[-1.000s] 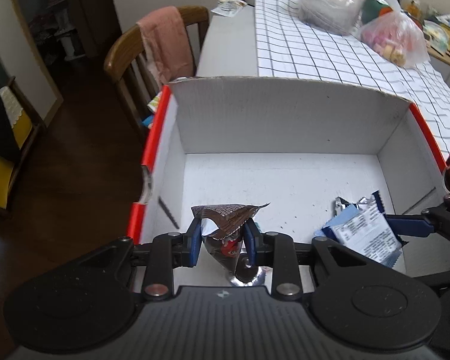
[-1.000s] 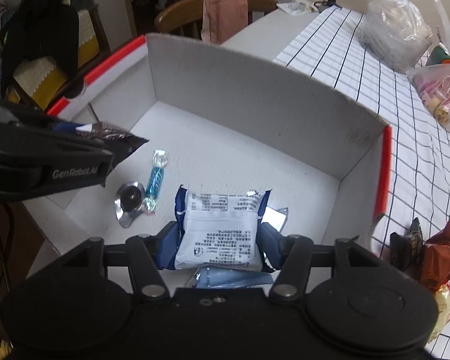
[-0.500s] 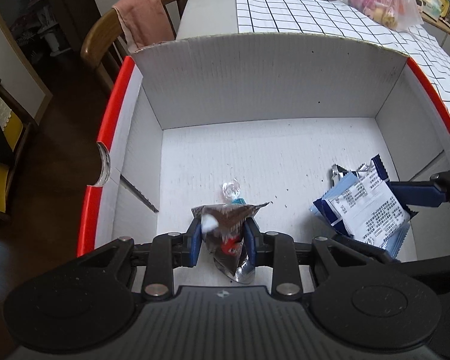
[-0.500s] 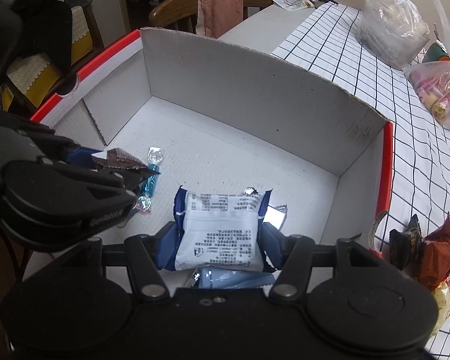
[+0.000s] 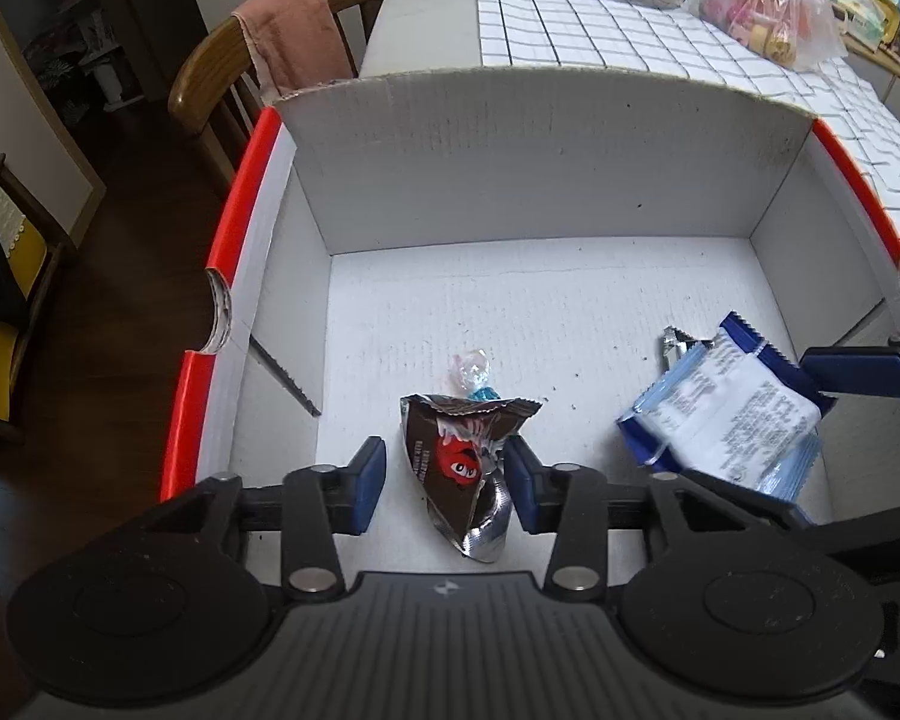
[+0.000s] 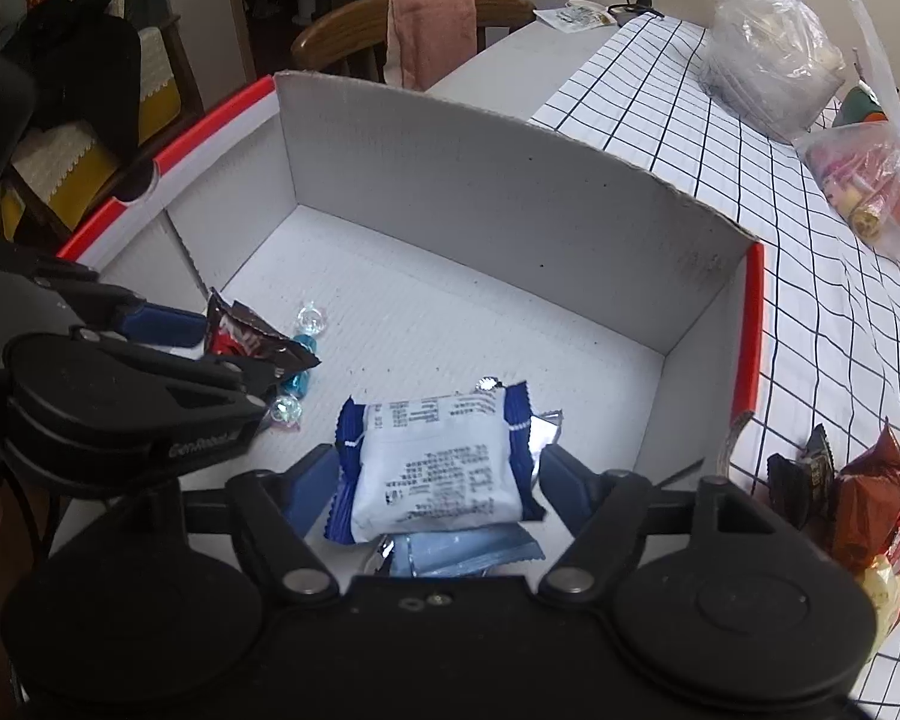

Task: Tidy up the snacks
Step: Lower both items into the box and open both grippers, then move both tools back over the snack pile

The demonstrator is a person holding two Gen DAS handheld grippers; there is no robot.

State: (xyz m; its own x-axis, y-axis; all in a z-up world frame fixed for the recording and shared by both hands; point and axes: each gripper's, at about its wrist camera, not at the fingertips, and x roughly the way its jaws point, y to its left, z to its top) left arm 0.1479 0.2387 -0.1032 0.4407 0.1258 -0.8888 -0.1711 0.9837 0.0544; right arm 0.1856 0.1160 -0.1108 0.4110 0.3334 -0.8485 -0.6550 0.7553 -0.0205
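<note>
box: matt corrugated cardboard | chocolate packet: glossy foil | chair: wood | towel: cloth

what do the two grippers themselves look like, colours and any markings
Both are matte black plastic, dusty. The left gripper has a ribbed centre plate with a small pale logo, two round discs at the sides, silver rivets on the linkage bars and blue pads. The right gripper is built the same, with darker blue fingers. Seen from the right wrist, the left one's side reads "GenRobot.AI". No cables or sleeves show.

Inside the box, the right gripper straddles a white-and-blue packet, jaws apart, brown packet at its left wall
</note>
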